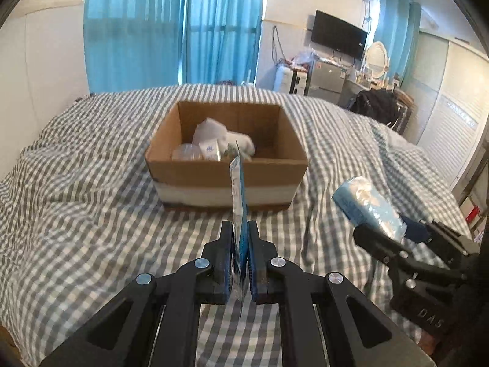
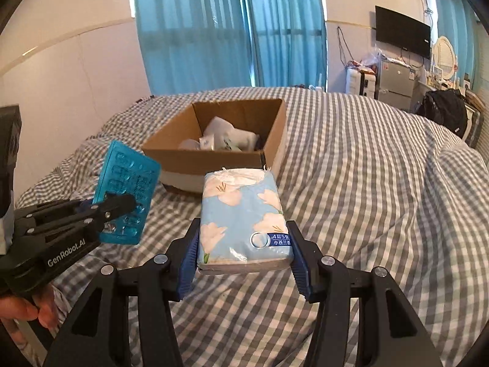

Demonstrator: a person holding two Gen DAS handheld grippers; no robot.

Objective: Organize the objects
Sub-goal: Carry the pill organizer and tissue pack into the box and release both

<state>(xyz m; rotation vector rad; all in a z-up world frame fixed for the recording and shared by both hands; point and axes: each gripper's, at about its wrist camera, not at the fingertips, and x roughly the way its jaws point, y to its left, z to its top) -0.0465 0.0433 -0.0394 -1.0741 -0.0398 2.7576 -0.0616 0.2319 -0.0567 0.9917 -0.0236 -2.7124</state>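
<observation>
Holding a thin, stiff blue blister card (image 1: 239, 202) clamped on edge in my left gripper (image 1: 239, 229) and a light, squashy tissue pack (image 2: 244, 220) squeezed across its width in my right gripper (image 2: 244, 238), I face the open cardboard box (image 1: 226, 171) mid-bed.

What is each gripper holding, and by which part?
Left gripper pinches the teal blister pack near its lower edge. Right gripper clamps the tissue pack across its sides.

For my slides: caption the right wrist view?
Right gripper holds tissue pack before cardboard box on bed.
</observation>
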